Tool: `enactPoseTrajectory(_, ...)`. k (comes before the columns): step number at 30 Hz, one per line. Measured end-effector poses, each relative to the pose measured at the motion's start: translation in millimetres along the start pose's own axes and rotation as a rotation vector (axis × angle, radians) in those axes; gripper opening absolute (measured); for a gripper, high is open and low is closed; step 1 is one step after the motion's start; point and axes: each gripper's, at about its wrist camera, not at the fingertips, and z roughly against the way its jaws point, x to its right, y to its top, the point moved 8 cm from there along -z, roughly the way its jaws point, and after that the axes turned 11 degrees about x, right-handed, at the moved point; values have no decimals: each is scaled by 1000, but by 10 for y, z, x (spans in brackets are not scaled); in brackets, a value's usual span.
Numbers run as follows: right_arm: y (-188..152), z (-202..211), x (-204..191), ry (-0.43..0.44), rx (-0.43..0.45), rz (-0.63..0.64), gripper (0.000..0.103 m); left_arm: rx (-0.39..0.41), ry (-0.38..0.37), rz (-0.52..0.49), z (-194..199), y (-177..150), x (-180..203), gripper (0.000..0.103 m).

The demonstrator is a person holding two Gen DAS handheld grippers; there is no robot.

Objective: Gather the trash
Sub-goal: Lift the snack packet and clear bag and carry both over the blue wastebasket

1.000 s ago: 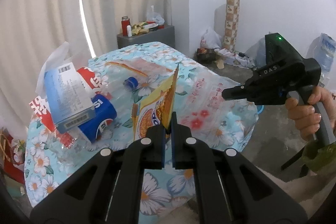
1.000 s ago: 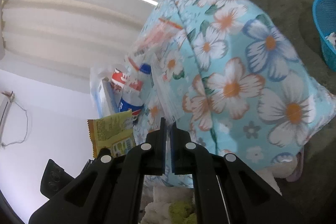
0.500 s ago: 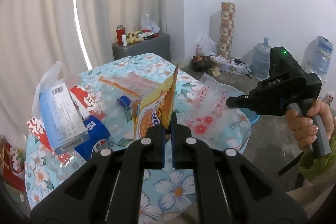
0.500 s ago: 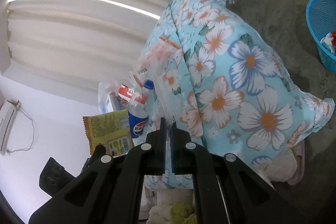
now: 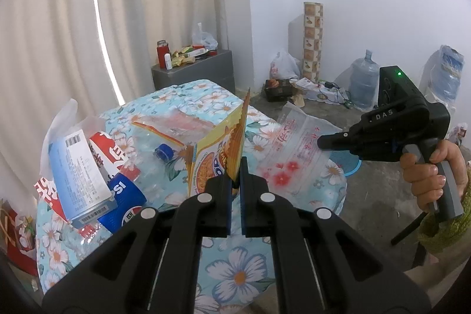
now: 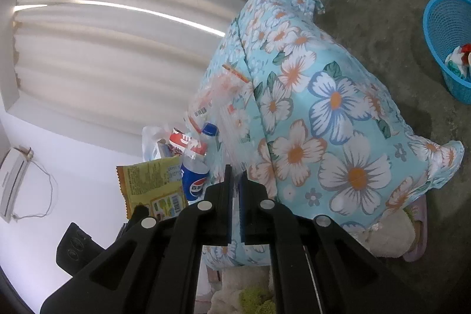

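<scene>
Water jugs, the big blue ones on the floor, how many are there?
2 that I can see. One big jug stands bare by the back wall. Another jug, wrapped in plastic, stands farther right. More could hide behind things.

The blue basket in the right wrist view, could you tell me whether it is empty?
No, the blue basket on the floor already holds some crumpled red, white and green trash.

left wrist: faces table [image 5: 229, 270] closely | right wrist: rolled, table's side [image 6: 338, 137] | shared: table
</scene>
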Motion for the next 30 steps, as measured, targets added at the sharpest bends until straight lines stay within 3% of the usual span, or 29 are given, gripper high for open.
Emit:
enactPoseTrajectory(18, 146, 179, 66, 12, 46, -19, 4, 19, -19, -16, -92, 115, 81, 2)
enactPoseTrajectory(24, 298, 345, 180, 4, 98, -40, 4, 33, -86, -7, -277, 292, 244, 2)
enactPoseTrajectory(30, 590, 656, 439, -29, 201, -77, 4, 24, -214, 38, -709, 577, 591, 2)
